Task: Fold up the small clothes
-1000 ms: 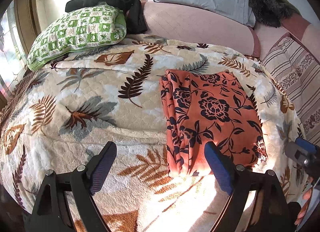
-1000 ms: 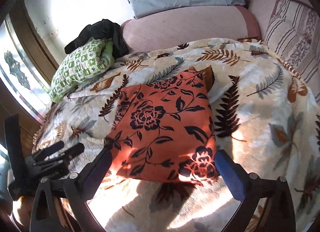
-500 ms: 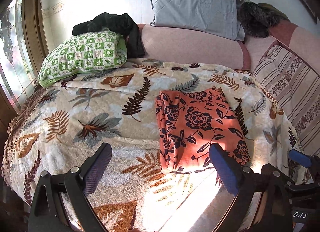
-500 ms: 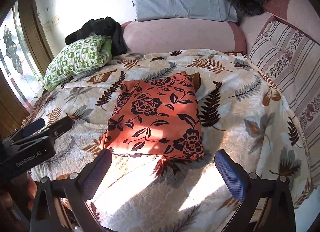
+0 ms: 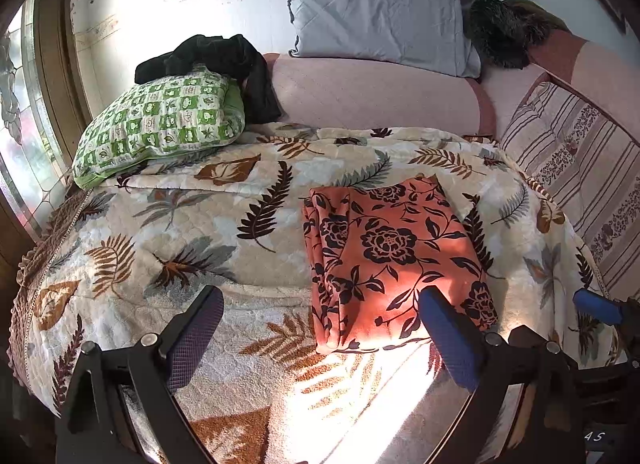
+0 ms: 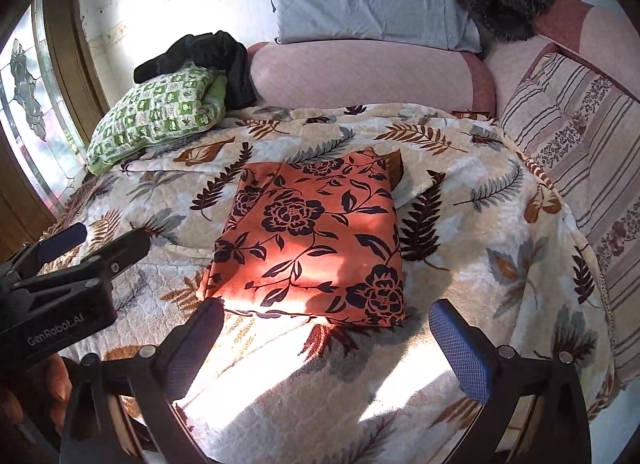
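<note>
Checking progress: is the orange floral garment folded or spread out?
Folded: the orange floral garment lies as a compact rectangle, layered edges along its left side.

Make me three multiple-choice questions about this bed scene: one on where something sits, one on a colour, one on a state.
1. Where is the black garment?
A. on the green checked pillow
B. on the grey pillow
C. on the floor

2. What colour is the folded floral cloth?
A. blue
B. orange with dark flowers
C. plain white

3. How is the left claw?
A. shut on the cloth
B. open, empty
C. out of view

Answers: A, it drapes over that pillow's top; B, orange ground shows in both views; B, its fingers stand wide apart, clear of the cloth.
</note>
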A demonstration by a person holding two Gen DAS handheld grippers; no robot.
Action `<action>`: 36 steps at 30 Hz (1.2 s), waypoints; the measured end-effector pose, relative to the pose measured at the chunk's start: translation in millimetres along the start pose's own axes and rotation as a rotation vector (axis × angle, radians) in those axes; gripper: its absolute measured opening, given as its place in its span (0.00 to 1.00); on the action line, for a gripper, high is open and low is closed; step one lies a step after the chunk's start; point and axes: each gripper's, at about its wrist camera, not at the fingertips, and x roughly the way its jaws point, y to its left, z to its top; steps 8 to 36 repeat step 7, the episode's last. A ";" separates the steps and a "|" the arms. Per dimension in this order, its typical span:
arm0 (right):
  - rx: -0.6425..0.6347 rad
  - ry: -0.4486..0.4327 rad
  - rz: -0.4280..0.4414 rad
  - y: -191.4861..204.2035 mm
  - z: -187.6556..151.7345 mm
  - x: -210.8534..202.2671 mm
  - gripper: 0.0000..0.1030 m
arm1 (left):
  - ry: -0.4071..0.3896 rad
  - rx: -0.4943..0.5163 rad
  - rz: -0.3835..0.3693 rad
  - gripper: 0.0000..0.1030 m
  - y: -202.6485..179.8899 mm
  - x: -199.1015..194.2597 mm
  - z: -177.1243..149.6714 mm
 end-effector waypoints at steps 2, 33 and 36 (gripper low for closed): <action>0.001 0.002 -0.002 -0.8 1.1 2.0 1.00 | -0.010 0.009 0.003 0.95 -1.1 0.9 1.0; -0.001 0.010 -0.003 -1.2 4.7 9.2 1.00 | -0.025 0.023 0.012 0.95 -3.8 4.3 4.8; -0.001 0.010 -0.003 -1.2 4.7 9.2 1.00 | -0.025 0.023 0.012 0.95 -3.8 4.3 4.8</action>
